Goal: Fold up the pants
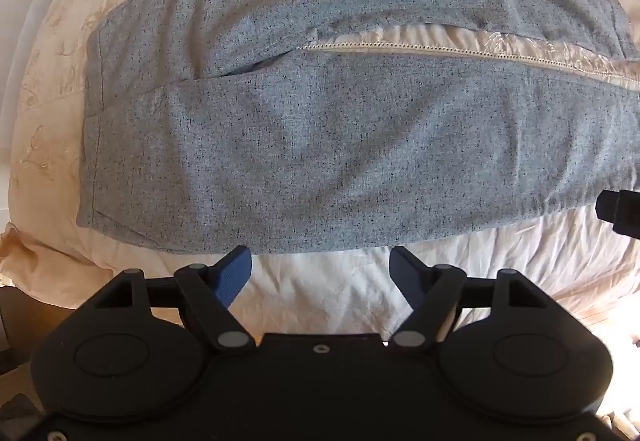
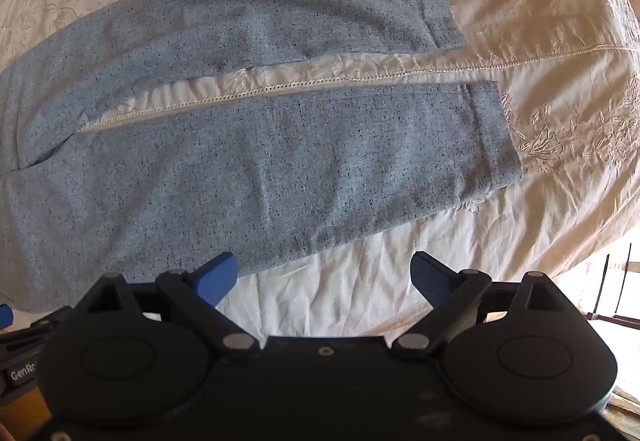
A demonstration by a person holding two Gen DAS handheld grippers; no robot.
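Both tools, left tool (image 1: 320, 261) and right tool (image 2: 325, 267), are held wide and empty just short of the pants (image 1: 320, 145); bedsheet (image 1: 320, 289) could be pinched along with the near leg edge.

1. The pants (image 1: 280, 145) lie flat on the bed (image 1: 360, 293), waistband to the left, legs running right.
2. The two legs lie apart, with a strip of bed cover (image 2: 280, 79) between them.
3. The leg ends (image 2: 488, 129) lie at the right in the right wrist view.
4. Both grippers, left gripper (image 1: 320, 261) and right gripper (image 2: 324, 265), hang just before the pants' near edge, jaws spread, the right one further along the near leg.
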